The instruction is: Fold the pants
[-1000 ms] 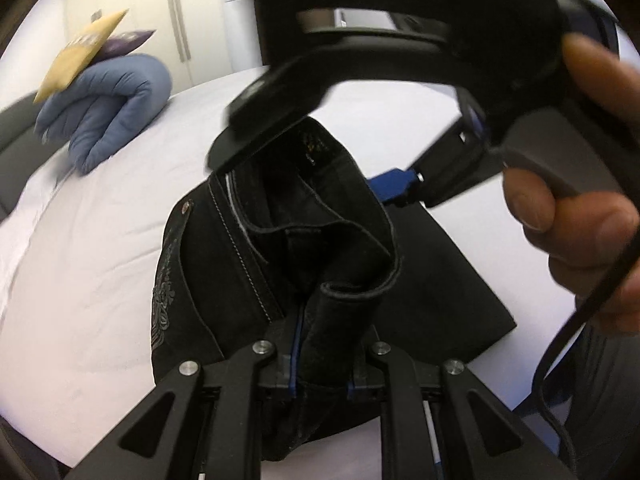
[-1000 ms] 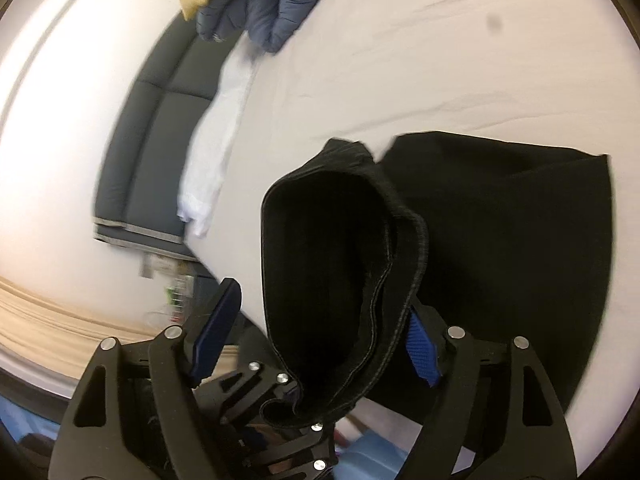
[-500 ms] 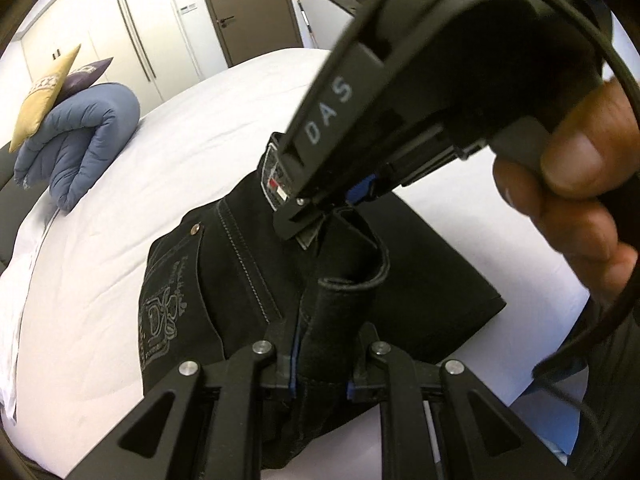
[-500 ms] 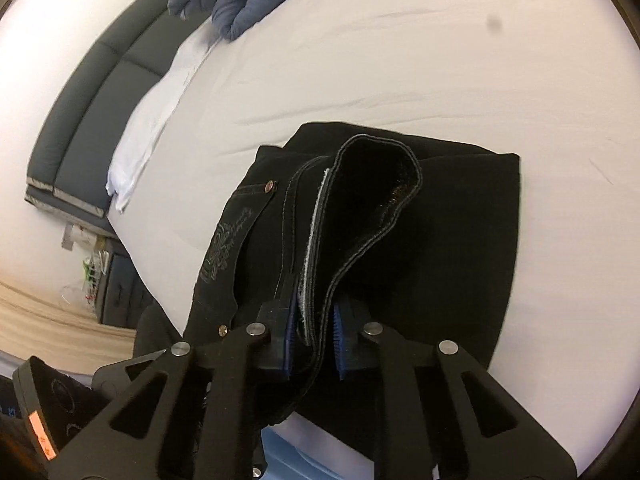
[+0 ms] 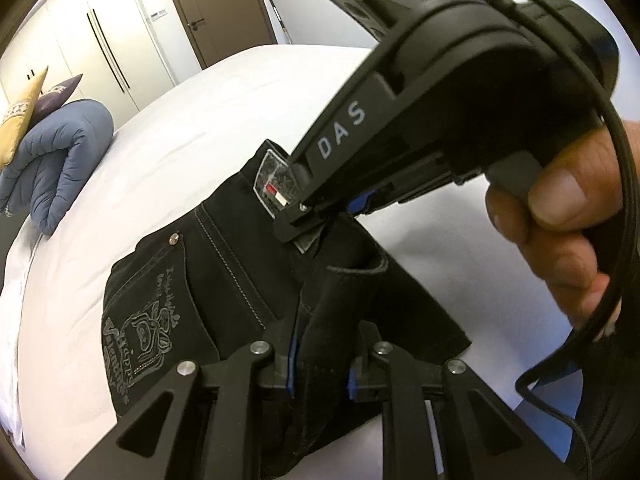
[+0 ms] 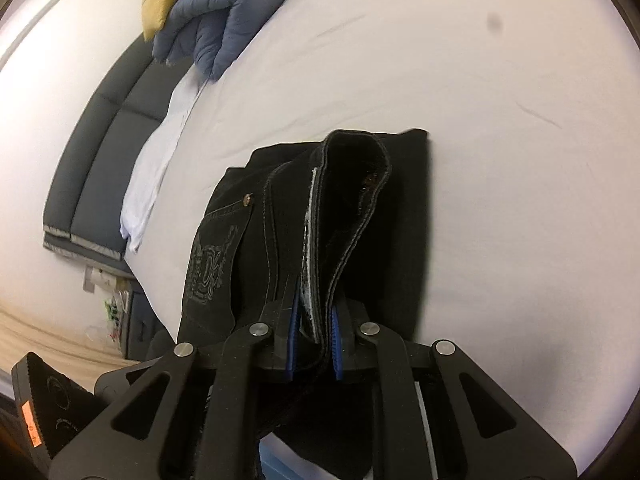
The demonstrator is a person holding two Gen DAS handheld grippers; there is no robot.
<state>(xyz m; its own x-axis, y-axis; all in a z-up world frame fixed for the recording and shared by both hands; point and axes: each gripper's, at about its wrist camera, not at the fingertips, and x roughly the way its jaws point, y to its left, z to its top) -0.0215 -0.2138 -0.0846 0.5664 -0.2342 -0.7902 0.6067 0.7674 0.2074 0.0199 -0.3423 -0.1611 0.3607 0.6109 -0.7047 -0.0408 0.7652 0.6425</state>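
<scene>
Lying half-folded on the white bed (image 6: 460, 80), the black pants (image 5: 224, 280) have their waistband bunched up. Left gripper (image 5: 320, 364) pinches one fold; right gripper (image 6: 314, 344), which just closed, clamps the waistband edge. A blue duvet (image 5: 56, 160) sits way off.

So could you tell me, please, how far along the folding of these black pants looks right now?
Done: the black pants already lie doubled into a compact stack on the white bed. In hand: the left tool and the right tool are each clamped on a raised fold of waistband, the right one having just closed on it. Left: lay that fold flat and let go.
</scene>
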